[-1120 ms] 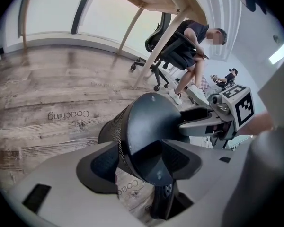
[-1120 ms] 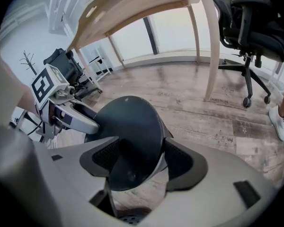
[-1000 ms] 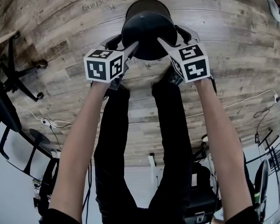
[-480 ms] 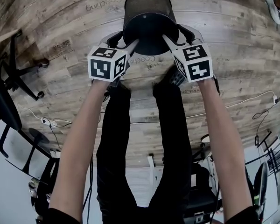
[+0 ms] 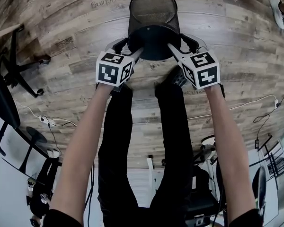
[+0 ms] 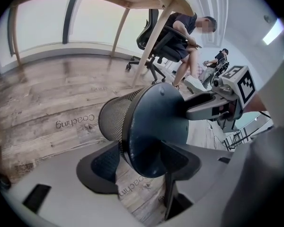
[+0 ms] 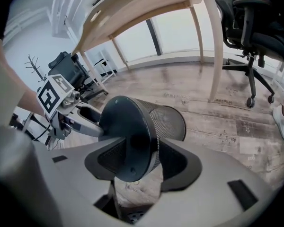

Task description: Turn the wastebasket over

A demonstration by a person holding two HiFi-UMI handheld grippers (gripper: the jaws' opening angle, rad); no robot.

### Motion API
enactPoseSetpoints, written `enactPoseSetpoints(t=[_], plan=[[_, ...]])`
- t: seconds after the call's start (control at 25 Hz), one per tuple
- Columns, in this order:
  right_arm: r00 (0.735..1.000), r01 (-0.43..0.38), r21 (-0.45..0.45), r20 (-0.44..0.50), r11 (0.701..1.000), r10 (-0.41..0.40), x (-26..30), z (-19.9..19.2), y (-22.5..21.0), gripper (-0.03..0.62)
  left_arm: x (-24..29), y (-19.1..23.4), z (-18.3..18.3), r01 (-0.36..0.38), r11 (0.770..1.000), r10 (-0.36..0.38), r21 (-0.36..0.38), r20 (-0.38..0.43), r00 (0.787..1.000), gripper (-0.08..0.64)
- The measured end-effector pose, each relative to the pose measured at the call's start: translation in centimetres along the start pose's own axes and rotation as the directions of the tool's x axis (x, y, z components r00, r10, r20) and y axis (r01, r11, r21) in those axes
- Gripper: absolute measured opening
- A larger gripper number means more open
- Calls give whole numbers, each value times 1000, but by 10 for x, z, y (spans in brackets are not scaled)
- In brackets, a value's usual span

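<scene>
Wastebasket (image 5: 152,8): 1, tilted | grippers: 2 | left gripper (image 5: 128,46) clamping base rim | right gripper (image 5: 181,42) closing on it

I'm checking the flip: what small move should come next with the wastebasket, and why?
Probably tip the wastebasket so its solid base swings down toward the floor: it hangs roughly on its side, base facing the person.

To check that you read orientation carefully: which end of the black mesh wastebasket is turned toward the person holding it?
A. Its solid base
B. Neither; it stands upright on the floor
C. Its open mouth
A: in the head view the wastebasket is tipped on its side, with its solid base toward the camera and its mesh wall running away from the person.
</scene>
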State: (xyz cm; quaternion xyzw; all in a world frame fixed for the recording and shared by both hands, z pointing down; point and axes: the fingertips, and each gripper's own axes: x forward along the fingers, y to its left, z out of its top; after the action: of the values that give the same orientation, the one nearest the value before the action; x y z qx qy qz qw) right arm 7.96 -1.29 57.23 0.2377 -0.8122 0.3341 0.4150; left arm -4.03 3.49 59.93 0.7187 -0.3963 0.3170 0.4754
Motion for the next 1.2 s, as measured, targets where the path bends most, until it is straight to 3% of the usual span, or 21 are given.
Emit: enactPoseSetpoints(t=[0.32, 0.76, 0.92, 1.2], plan=[[1000, -15, 10, -26, 1000, 15, -3, -23, 13, 222, -4, -7, -29, 7, 1000, -7, -5, -33, 999, 281], [992, -51, 128, -107, 990, 65, -7, -84, 28, 222, -4, -27, -61, 44, 998, -46, -38, -38, 998, 267], [990, -40, 174, -125, 984, 62, -1, -106, 32, 224, 1, -31, -75, 49, 999, -49, -13, -72, 996, 267], [988, -51, 161, -133, 986, 73, 16, -128, 40, 224, 12, -23, -98, 40, 999, -36, 30, -109, 993, 265]])
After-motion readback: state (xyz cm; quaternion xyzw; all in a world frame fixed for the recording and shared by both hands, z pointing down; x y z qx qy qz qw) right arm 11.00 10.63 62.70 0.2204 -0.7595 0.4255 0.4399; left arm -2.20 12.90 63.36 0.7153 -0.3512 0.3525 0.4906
